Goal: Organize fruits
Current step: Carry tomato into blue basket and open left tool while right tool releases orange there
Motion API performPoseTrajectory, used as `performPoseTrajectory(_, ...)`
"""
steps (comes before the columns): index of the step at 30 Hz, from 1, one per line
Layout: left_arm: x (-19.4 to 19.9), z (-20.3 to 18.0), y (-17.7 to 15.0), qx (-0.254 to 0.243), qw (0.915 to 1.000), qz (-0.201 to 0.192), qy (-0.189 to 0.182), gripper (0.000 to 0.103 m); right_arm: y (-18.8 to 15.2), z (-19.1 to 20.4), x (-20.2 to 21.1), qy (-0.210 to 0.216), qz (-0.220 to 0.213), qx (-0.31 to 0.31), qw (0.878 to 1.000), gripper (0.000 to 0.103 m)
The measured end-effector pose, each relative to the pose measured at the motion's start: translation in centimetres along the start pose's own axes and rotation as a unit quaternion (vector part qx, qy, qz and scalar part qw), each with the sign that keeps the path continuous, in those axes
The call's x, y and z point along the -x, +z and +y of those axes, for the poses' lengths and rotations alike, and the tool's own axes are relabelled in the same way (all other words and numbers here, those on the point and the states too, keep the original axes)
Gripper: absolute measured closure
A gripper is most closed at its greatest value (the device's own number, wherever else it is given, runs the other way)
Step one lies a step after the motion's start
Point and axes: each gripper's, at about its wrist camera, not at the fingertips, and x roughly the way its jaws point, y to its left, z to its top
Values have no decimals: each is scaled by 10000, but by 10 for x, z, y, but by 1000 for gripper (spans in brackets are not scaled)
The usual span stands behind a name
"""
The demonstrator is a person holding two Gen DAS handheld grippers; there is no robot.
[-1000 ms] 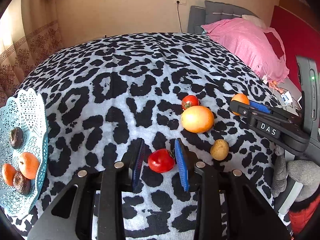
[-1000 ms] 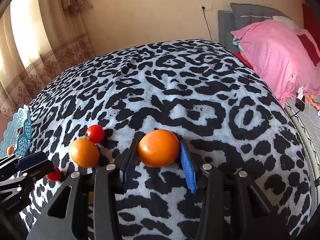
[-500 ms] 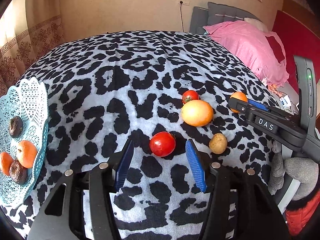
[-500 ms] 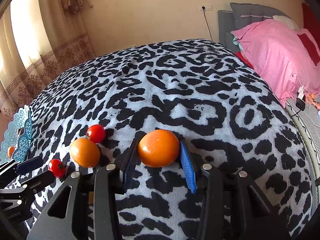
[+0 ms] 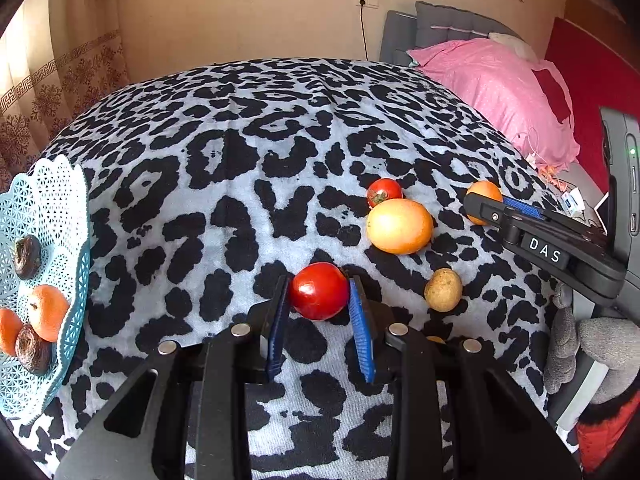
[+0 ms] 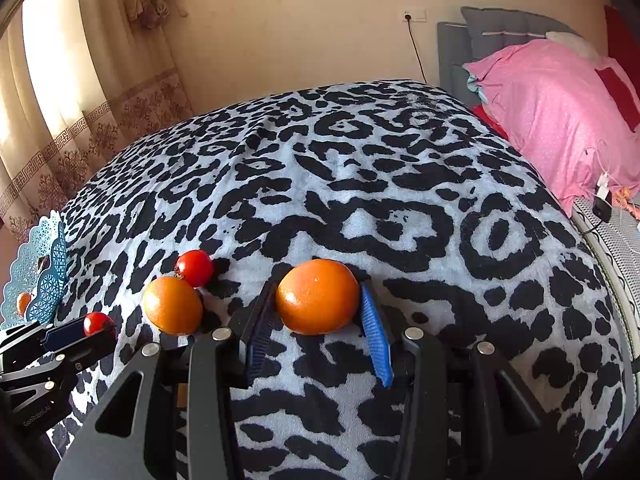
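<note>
On the leopard-print bedspread, my left gripper (image 5: 319, 282) is shut on a red tomato (image 5: 319, 294), one blue pad against each side. My right gripper (image 6: 318, 286) is shut on an orange (image 6: 318, 298) that rests on the cover; the left wrist view shows that gripper (image 5: 492, 208) at the right. Between the two grippers lie a large yellow-orange fruit (image 5: 399, 226) and a small tomato (image 5: 384, 192) that touch each other, plus a brown round fruit (image 5: 443, 290). A teal lattice plate (image 5: 52, 200) at the far left holds oranges and dark wrinkled fruits.
A pink pillow (image 5: 492, 84) and a grey headboard (image 5: 444, 28) stand at the back right. Patterned curtains (image 6: 80, 112) hang at the left. A grey soft toy (image 5: 592, 336) and cables lie beyond the bed's right edge. The bedspread's far half is bare cloth.
Half a second ago the left gripper's fingers stood wide apart behind the tomato; they have since closed onto its sides. The right gripper and its orange have not moved.
</note>
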Motion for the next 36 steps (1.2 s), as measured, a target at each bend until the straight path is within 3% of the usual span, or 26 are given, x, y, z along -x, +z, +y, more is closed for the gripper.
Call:
performPoseTrajectory(12, 57, 35, -5, 293, 9963, -632, 502, 73, 2, 8, 9, -96, -78, 96, 9999, 60)
performPoseTrajectory(23, 86, 104, -27, 931, 9872, -799, 1015, 73, 7, 39, 33, 13, -268, 270, 9993, 60)
performPoseTrajectory(31, 95, 134, -41, 1198, 9825, -854, 1145, 73, 10, 75, 39, 152, -318, 545, 9979, 61)
performPoseTrajectory(34, 97, 140, -43, 1292, 9810, -874, 1151, 65, 9, 89, 40, 211, -315, 655, 9971, 61)
performPoseTrajectory(36, 100, 144, -45, 1367, 9792, -922, 1186, 44, 9, 99, 41, 256, -315, 733, 9965, 60)
